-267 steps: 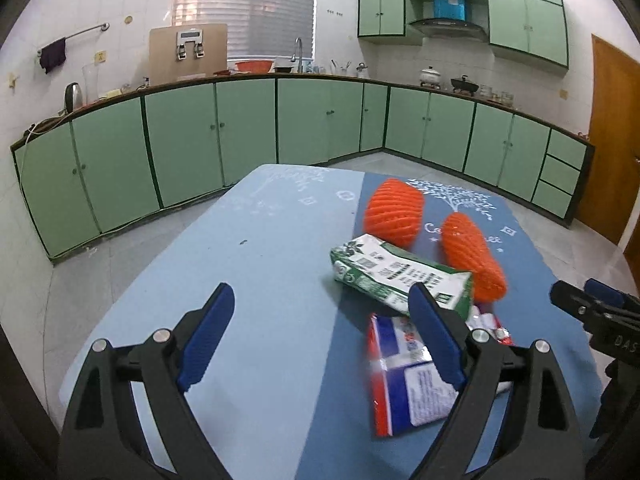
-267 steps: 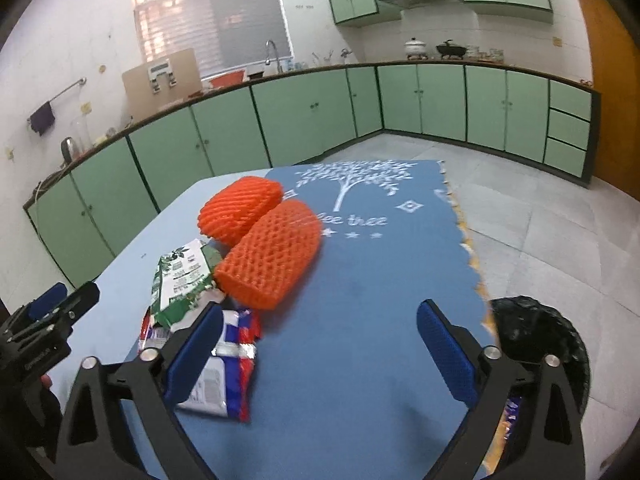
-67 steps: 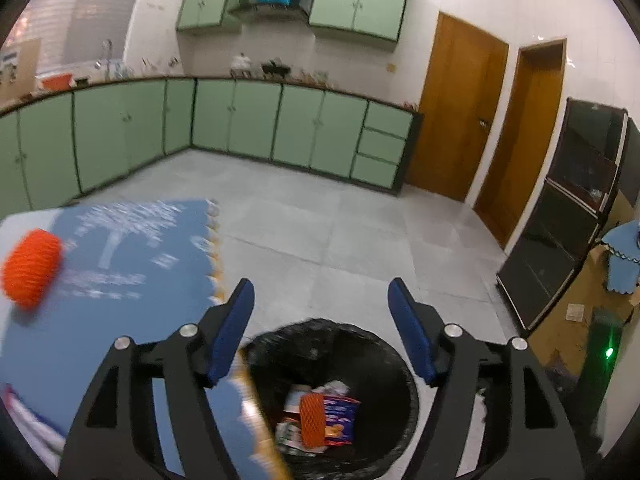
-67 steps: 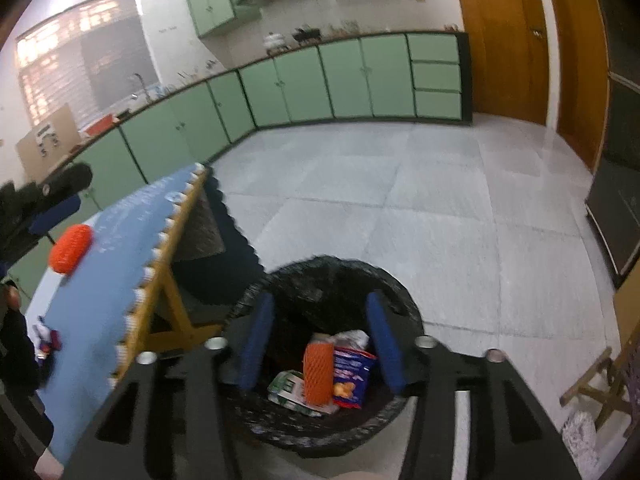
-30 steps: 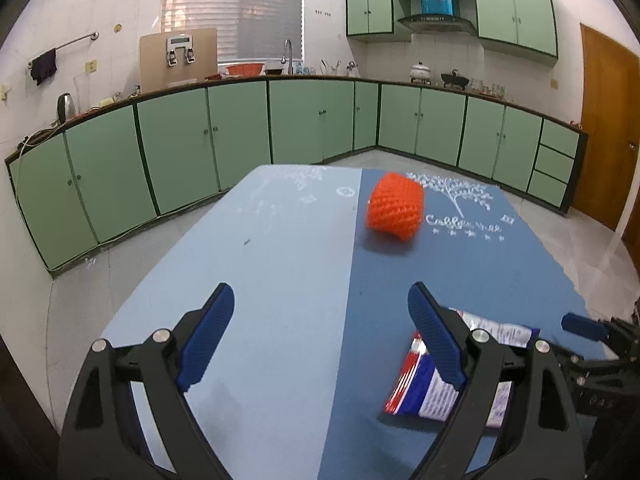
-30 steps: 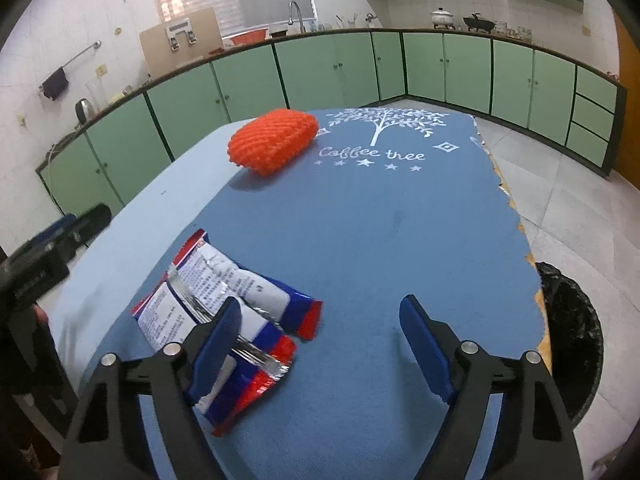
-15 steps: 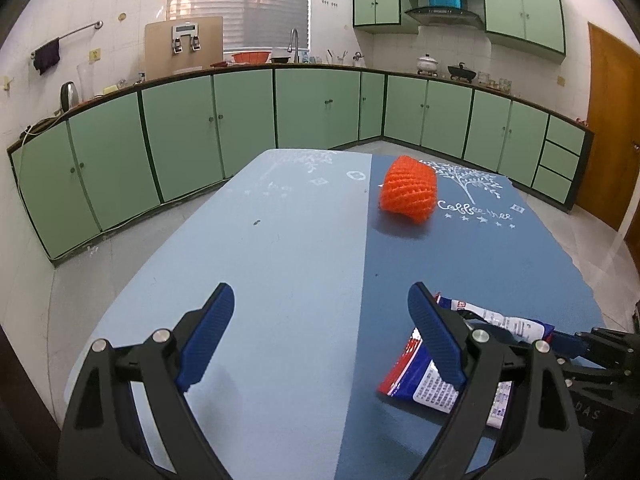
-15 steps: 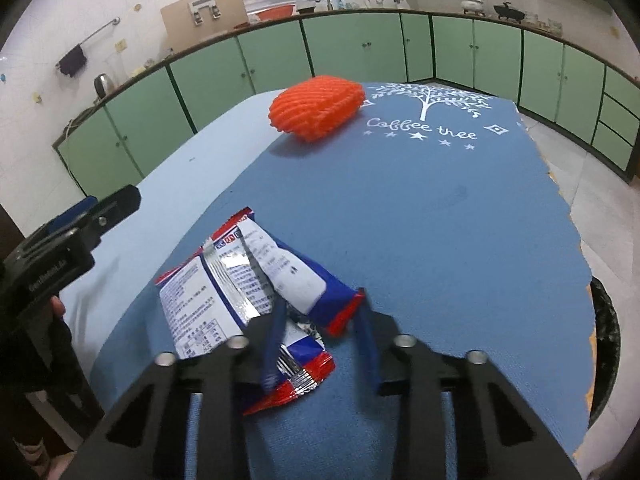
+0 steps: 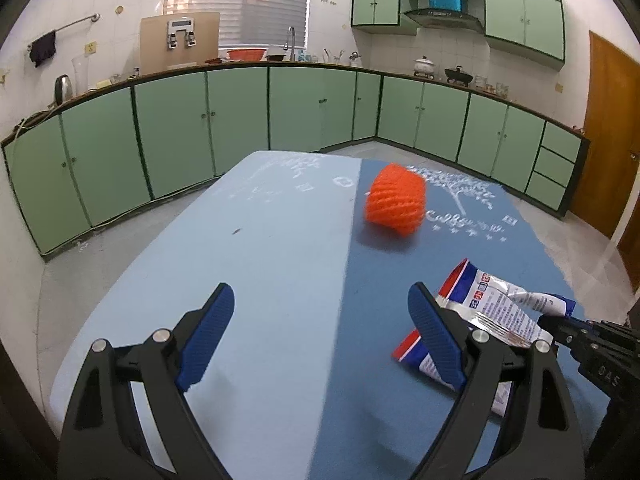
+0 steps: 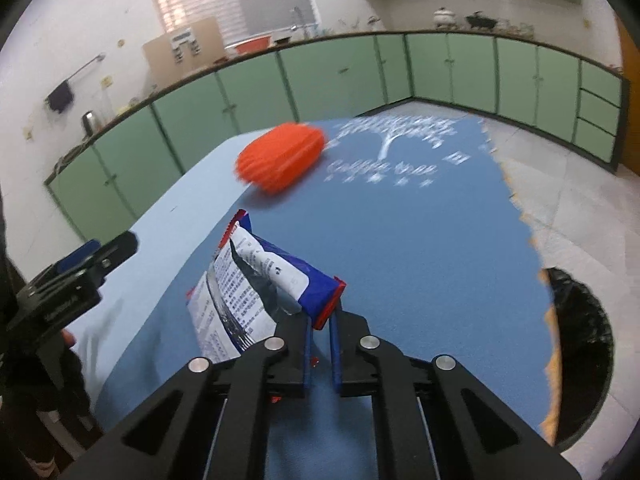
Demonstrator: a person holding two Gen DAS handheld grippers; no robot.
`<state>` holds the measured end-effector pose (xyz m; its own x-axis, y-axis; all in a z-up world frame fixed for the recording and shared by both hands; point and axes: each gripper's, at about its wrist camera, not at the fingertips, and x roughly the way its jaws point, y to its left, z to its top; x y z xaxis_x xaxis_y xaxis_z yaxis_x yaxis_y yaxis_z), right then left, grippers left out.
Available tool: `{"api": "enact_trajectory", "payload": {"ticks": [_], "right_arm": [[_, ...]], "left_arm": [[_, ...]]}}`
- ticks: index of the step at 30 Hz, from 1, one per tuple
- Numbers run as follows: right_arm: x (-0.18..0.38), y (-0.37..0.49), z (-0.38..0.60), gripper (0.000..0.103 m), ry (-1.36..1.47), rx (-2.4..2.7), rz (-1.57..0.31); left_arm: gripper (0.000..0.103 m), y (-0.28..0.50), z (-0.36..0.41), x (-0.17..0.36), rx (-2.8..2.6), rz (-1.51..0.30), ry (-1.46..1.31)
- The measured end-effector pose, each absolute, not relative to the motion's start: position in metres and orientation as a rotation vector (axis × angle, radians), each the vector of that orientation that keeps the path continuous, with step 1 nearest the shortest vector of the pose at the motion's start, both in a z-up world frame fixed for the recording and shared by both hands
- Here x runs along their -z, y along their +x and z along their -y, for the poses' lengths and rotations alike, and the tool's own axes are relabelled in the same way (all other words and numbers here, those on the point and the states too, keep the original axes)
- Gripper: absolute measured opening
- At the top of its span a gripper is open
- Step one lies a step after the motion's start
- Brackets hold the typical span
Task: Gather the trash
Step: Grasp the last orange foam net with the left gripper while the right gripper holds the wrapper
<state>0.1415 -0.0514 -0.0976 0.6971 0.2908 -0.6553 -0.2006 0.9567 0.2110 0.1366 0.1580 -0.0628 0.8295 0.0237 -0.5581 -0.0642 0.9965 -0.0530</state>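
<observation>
My right gripper [image 10: 320, 344] is shut on the red, white and blue snack wrapper [image 10: 256, 280] and lifts its near end off the blue table cloth [image 10: 420, 240]. The wrapper also shows in the left wrist view [image 9: 488, 312], with the right gripper [image 9: 560, 326] pinching it. An orange foam fruit net [image 9: 396, 204] lies farther back on the table; it also shows in the right wrist view [image 10: 280, 156]. My left gripper [image 9: 320, 336] is open and empty above the table's near end, left of the wrapper.
A black-lined trash bin [image 10: 580, 360] stands on the floor off the table's right edge. Green cabinets [image 9: 240, 120] run along the walls. The table [image 9: 260, 240] has a light blue left half. A wooden door [image 9: 612, 128] is at the right.
My right gripper has closed on the wrapper and raised it off the table. The left gripper has stayed open and shifted slightly closer to the table.
</observation>
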Motion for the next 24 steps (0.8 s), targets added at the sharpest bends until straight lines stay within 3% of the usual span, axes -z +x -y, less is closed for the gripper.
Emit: {"api": "enact_trajectory", "payload": {"ticks": [24], "right_arm": [[0.087, 0.240, 0.111, 0.007, 0.213, 0.038, -0.654]], "left_arm": [[0.086, 0.293, -0.083, 0.072, 0.055, -0.639, -0.023]]}}
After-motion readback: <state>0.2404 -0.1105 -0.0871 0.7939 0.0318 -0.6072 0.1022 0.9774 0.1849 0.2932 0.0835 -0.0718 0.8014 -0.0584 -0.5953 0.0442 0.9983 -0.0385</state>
